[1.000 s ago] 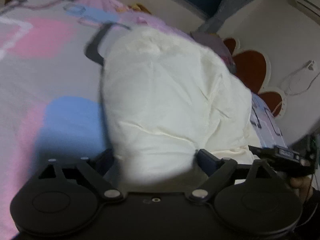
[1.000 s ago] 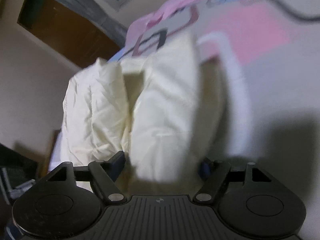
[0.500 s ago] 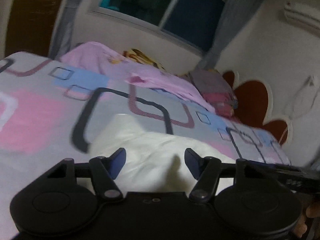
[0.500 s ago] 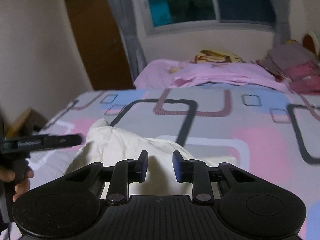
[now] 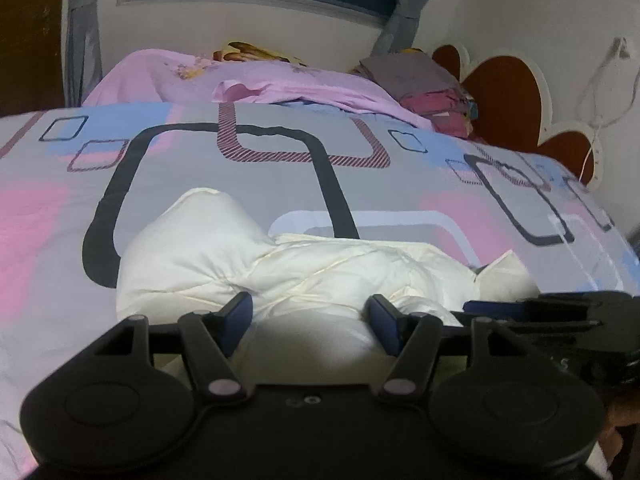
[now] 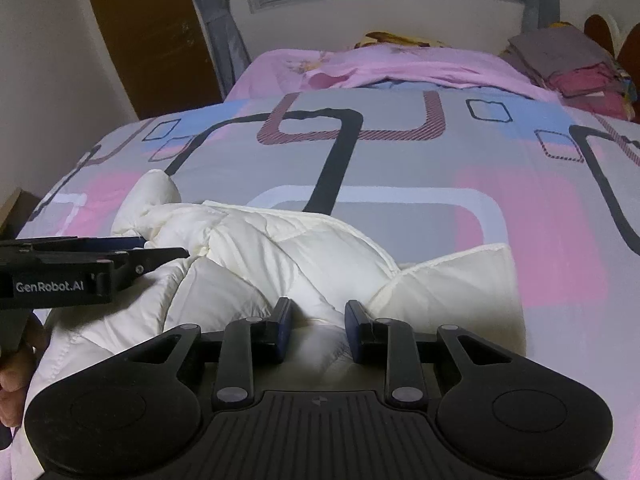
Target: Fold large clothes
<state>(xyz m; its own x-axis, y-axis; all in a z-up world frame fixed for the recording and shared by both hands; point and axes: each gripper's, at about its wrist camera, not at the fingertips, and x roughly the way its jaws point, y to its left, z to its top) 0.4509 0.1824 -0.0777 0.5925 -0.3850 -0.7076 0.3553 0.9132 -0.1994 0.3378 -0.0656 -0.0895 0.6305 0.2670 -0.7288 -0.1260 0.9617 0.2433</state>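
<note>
Since the earlier frame we have dropped the cream padded garment (image 5: 304, 268) from raised to lying bunched on the bed (image 5: 52, 216). Both claws now gape, holding nothing: left claw (image 5: 311, 322) wide, right claw (image 6: 318, 326) narrower. Garment lies directly ahead of both, long axis left-right, sleeve end far left. Neither claw clearly nearer. Left unit reads "GenRobot.AI" in the right view.
</note>
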